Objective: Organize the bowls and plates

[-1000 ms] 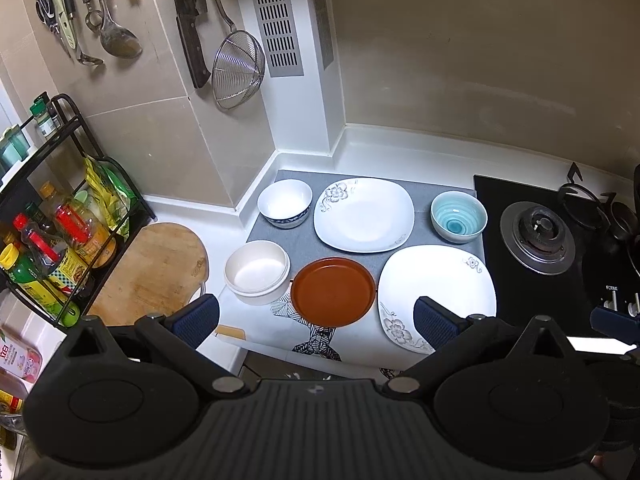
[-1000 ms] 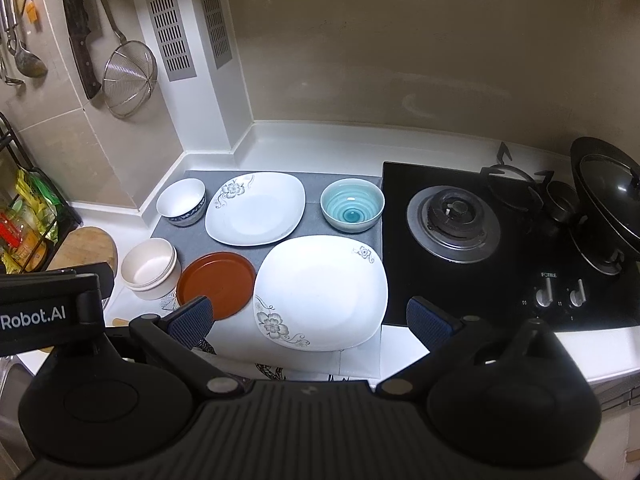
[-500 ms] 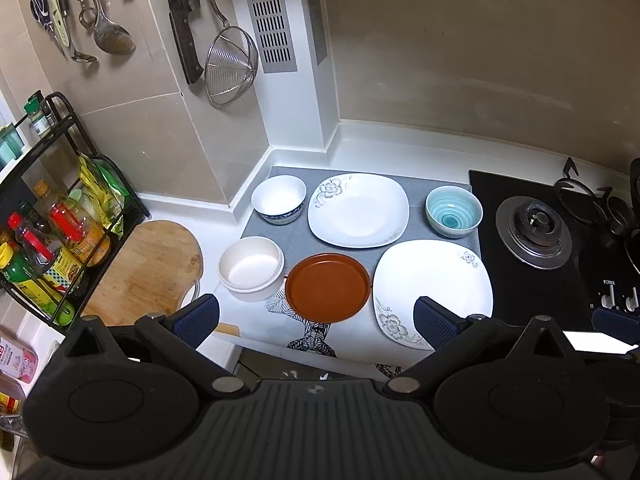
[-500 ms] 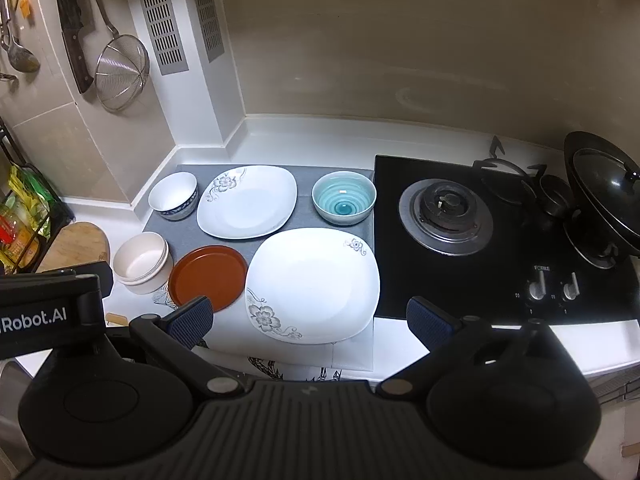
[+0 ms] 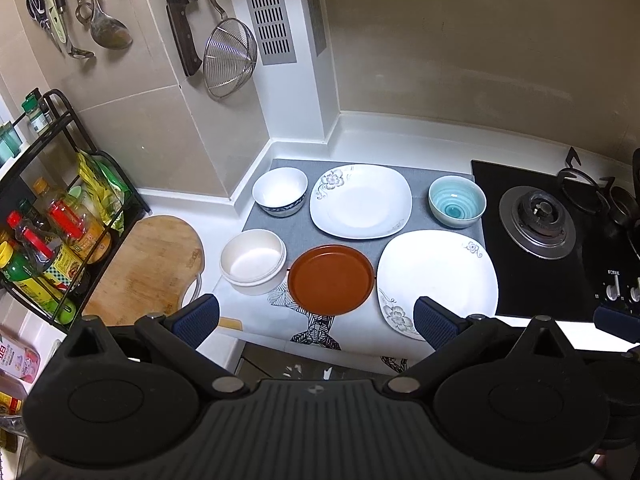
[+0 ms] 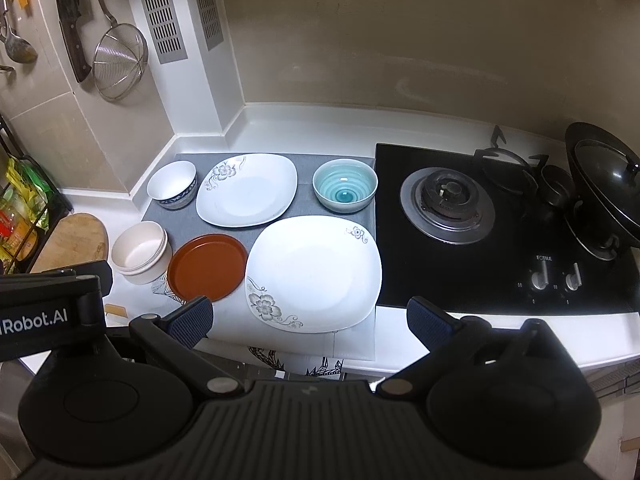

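On a grey mat (image 5: 296,232) lie a large white square plate (image 5: 438,276) (image 6: 314,274), a smaller white square plate (image 5: 360,202) (image 6: 246,190), a brown round plate (image 5: 331,279) (image 6: 207,266), a teal bowl (image 5: 457,201) (image 6: 345,185), a white bowl with a blue foot (image 5: 280,192) (image 6: 172,185) and stacked cream bowls (image 5: 253,261) (image 6: 140,251). My left gripper (image 5: 316,320) is open and empty, above the counter's front edge near the brown plate. My right gripper (image 6: 310,322) is open and empty, above the large plate's near edge.
A black gas hob (image 6: 500,224) with a lidded wok (image 6: 604,196) lies to the right. A wooden cutting board (image 5: 144,268) and a bottle rack (image 5: 44,232) stand to the left. A knife, strainer (image 5: 228,60) and ladles hang on the wall.
Both grippers have drawn back and tilted slightly, so the dishes sit a little higher and farther in each view. Nothing on the counter has moved.
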A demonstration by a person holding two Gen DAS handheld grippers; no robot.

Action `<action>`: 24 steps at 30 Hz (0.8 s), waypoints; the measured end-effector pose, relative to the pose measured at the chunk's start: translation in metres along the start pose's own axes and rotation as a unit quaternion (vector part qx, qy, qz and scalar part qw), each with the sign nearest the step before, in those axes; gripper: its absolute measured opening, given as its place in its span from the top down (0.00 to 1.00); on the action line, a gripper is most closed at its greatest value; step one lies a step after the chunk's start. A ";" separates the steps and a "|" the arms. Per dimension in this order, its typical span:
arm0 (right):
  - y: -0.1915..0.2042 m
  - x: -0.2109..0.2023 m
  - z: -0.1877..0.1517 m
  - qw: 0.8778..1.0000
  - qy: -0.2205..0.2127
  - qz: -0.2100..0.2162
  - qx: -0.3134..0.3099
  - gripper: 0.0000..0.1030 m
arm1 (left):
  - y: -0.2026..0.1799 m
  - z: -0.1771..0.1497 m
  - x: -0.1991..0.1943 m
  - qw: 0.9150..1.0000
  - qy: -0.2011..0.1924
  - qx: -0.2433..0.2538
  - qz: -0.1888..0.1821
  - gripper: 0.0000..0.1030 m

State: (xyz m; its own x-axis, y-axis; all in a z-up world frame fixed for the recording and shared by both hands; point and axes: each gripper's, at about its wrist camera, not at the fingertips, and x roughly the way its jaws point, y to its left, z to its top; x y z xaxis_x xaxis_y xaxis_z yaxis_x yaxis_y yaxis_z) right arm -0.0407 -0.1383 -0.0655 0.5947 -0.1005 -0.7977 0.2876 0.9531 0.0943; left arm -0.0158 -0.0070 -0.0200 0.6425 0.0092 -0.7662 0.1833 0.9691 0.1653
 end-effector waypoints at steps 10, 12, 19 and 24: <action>-0.001 0.006 0.001 1.000 0.007 -0.006 0.000 0.00 | 0.000 0.002 0.010 1.000 0.011 -0.002 -0.010 0.00; -0.001 0.009 0.002 1.000 0.009 -0.008 0.001 0.00 | 0.001 0.003 0.014 1.000 0.016 -0.003 -0.014 0.00; -0.002 0.030 0.001 0.999 0.028 -0.011 0.013 0.00 | 0.004 0.005 0.039 0.999 0.033 0.001 -0.035 0.00; -0.001 0.064 -0.008 0.999 0.037 0.000 0.009 0.00 | 0.017 -0.003 0.082 0.995 0.058 -0.008 -0.080 0.00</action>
State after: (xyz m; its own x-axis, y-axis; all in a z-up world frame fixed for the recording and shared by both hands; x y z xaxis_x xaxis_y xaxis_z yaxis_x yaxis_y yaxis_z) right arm -0.0086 -0.1432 -0.1218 0.5374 -0.0794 -0.8396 0.3015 0.9478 0.1034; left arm 0.0380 0.0110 -0.0822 0.5160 -0.1183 -0.8484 0.2642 0.9641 0.0262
